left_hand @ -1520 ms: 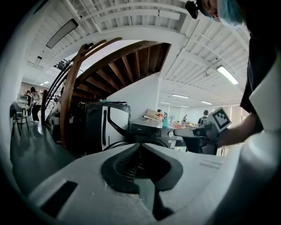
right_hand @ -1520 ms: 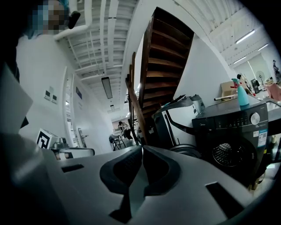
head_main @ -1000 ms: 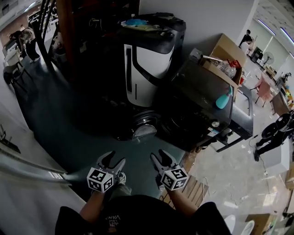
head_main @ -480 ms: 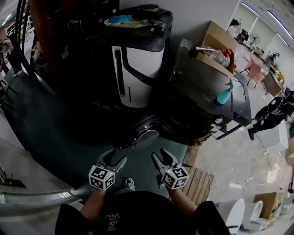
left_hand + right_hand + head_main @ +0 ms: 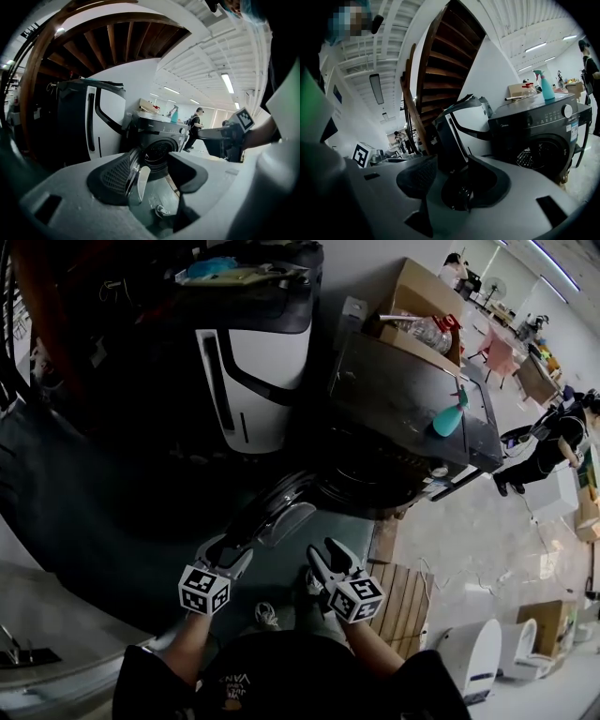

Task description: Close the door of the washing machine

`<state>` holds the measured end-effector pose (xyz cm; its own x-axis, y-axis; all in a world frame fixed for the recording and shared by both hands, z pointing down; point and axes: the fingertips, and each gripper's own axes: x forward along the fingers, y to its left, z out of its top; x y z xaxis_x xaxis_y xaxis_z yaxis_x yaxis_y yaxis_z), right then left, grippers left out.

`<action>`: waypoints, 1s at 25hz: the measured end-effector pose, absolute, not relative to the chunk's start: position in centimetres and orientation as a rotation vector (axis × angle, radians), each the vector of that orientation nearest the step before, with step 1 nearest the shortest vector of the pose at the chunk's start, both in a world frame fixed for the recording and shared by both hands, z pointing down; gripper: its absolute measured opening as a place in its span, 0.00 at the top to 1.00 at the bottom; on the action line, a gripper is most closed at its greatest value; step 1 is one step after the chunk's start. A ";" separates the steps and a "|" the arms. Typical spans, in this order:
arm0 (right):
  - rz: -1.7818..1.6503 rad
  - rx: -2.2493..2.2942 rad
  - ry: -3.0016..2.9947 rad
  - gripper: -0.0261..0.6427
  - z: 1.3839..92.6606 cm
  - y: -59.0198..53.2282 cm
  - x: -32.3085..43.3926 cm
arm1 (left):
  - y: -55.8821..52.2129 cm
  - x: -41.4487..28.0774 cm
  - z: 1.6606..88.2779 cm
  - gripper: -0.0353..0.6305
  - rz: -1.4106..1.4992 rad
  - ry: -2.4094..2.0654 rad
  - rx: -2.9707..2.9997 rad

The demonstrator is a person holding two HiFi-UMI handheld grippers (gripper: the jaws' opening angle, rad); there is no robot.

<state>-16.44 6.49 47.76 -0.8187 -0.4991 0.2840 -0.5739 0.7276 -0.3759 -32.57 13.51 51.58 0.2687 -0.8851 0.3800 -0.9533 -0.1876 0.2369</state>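
Observation:
The dark front-loading washing machine (image 5: 403, 418) stands at the middle right of the head view. Its round door (image 5: 281, 512) hangs swung open toward me. My left gripper (image 5: 228, 551) is open, its tips right at the door's near edge. In the left gripper view the door's rim (image 5: 136, 180) shows between the jaws, close to the left pad; contact cannot be told. The drum opening (image 5: 157, 152) lies beyond. My right gripper (image 5: 326, 557) is open with nothing between its jaws, just right of the door. The right gripper view shows the machine's front (image 5: 539, 136) ahead at right.
A white-and-black appliance (image 5: 248, 371) stands left of the washer. A cardboard box (image 5: 422, 296) and a teal spray bottle (image 5: 448, 418) sit on the washer's top. A wooden pallet (image 5: 403, 601) lies at my right foot. A person (image 5: 553, 442) stands far right. A wooden staircase (image 5: 440, 56) rises behind.
Both grippers have moved forward toward the washer. The left one has come up to the open door's edge, and the washer and door now sit closer in the head view.

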 end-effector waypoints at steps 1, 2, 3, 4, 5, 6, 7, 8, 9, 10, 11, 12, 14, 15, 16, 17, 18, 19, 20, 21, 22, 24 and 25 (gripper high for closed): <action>0.694 0.875 -2.760 0.69 47.7 5.9 -16.4 | 12.8 -32.7 52.2 0.58 0.226 -1.659 2.119; 0.705 0.880 -2.757 0.69 47.7 5.4 -16.4 | 12.1 -32.8 52.7 0.58 0.233 -1.657 2.113; 0.711 0.879 -2.755 0.69 47.8 4.8 -16.4 | 11.4 -32.9 53.3 0.58 0.240 -1.657 2.107; 0.717 0.873 -2.753 0.69 47.9 4.2 -16.4 | 10.6 -33.1 53.8 0.58 0.247 -1.658 2.100; 0.721 0.861 -2.750 0.69 48.1 3.6 -16.3 | 9.9 -33.3 54.2 0.58 0.255 -1.660 2.089; 0.722 0.846 -2.746 0.69 48.4 3.0 -16.3 | 9.1 -33.4 54.7 0.58 0.263 -1.662 2.077; 0.719 0.825 -2.741 0.69 48.8 2.6 -16.2 | 8.4 -33.5 55.2 0.57 0.272 -1.663 2.064; 0.719 0.802 -2.734 0.69 49.3 2.1 -16.2 | 7.7 -33.7 55.8 0.57 0.281 -1.663 2.052; 0.724 0.780 -2.727 0.69 49.7 1.7 -16.2 | 6.9 -33.8 56.2 0.57 0.290 -1.664 2.042; 0.730 0.763 -2.721 0.69 50.1 1.2 -16.3 | 6.1 -34.0 56.7 0.57 0.296 -1.667 2.031; 0.733 0.750 -2.717 0.69 50.5 0.7 -16.3 | 5.3 -34.2 57.1 0.57 0.297 -1.671 2.020; 0.728 0.738 -2.716 0.69 50.7 0.1 -16.4 | 4.6 -34.4 57.6 0.57 0.296 -1.676 2.007; 0.700 0.719 -2.712 0.70 51.3 -1.0 -16.3 | 3.3 -34.7 58.6 0.57 0.299 -1.681 1.983; 0.691 0.707 -2.706 0.70 51.6 -1.5 -16.3 | 2.7 -34.8 59.2 0.57 0.307 -1.680 1.973; 0.691 0.694 -2.701 0.70 51.9 -1.9 -16.3 | 2.2 -34.9 59.9 0.57 0.319 -1.676 1.964; 0.697 0.678 -2.696 0.70 52.1 -2.2 -16.4 | 1.7 -34.9 60.5 0.57 0.335 -1.670 1.954; 0.708 0.661 -2.691 0.70 52.4 -2.5 -16.4 | 1.2 -35.0 61.2 0.57 0.353 -1.663 1.943; 0.719 0.644 -2.685 0.70 52.7 -2.8 -16.3 | 0.8 -35.1 61.9 0.56 0.370 -1.655 1.931; 0.719 0.630 -2.676 0.70 53.0 -3.1 -16.2 | 0.4 -35.1 62.6 0.56 0.385 -1.646 1.919; 0.710 0.620 -2.665 0.70 53.3 -3.3 -16.1 | 0.0 -35.2 63.2 0.56 0.400 -1.635 1.907; 0.702 0.610 -2.655 0.70 53.6 -3.6 -16.0 | -0.3 -35.4 63.9 0.55 0.417 -1.624 1.895; 0.702 0.587 -2.637 0.70 54.2 -3.8 -15.8 | -0.8 -35.6 65.3 0.53 0.454 -1.601 1.875; 0.704 0.574 -2.631 0.70 54.4 -3.9 -15.8 | -1.0 -35.7 66.0 0.53 0.473 -1.590 1.867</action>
